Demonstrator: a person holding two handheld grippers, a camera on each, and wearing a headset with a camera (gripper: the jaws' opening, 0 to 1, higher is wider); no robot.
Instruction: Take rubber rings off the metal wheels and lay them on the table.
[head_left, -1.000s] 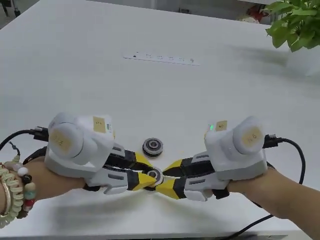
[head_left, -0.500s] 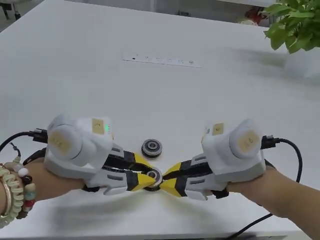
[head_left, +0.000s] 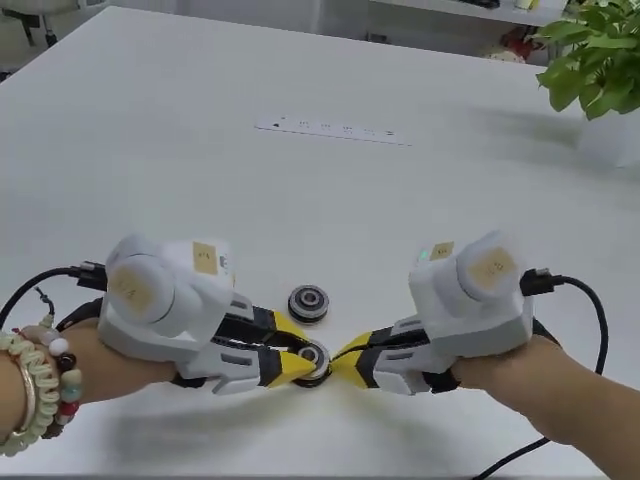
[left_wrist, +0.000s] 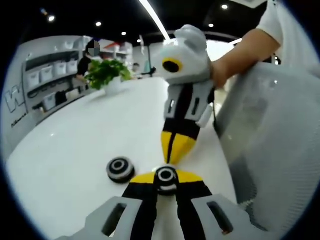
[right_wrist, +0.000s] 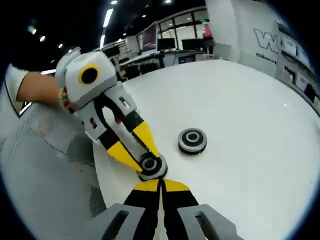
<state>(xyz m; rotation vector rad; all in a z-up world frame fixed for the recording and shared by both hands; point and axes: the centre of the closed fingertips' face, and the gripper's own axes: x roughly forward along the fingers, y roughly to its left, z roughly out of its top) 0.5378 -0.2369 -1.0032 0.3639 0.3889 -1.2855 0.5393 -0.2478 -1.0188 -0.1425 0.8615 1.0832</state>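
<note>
A: Two objects of one kind are recorded on the white table (head_left: 180, 150). Shape and finish?
B: Small round discs are noted, each with a bright steel hub and a matt black rubber ring (right_wrist: 192, 150) round the rim. The free wheel (head_left: 308, 303) is laid flat just beyond the jaw tips and is touched by nothing.
A: And the held wheel (head_left: 311, 357)?
B: It is clamped flat between the yellow-tipped jaws of the left gripper (head_left: 298, 364), near the table's front edge.
A: Right gripper (head_left: 342, 364)?
B: Its jaws are seen pressed together into a narrow wedge. The tips are set against the held wheel's rim from the opposite side. Whether rubber is pinched between them cannot be determined.
A: Surroundings?
B: A flat white power strip (head_left: 330, 130) is logged mid-table, and a leafy green plant (head_left: 598, 55) at the far right.
</note>
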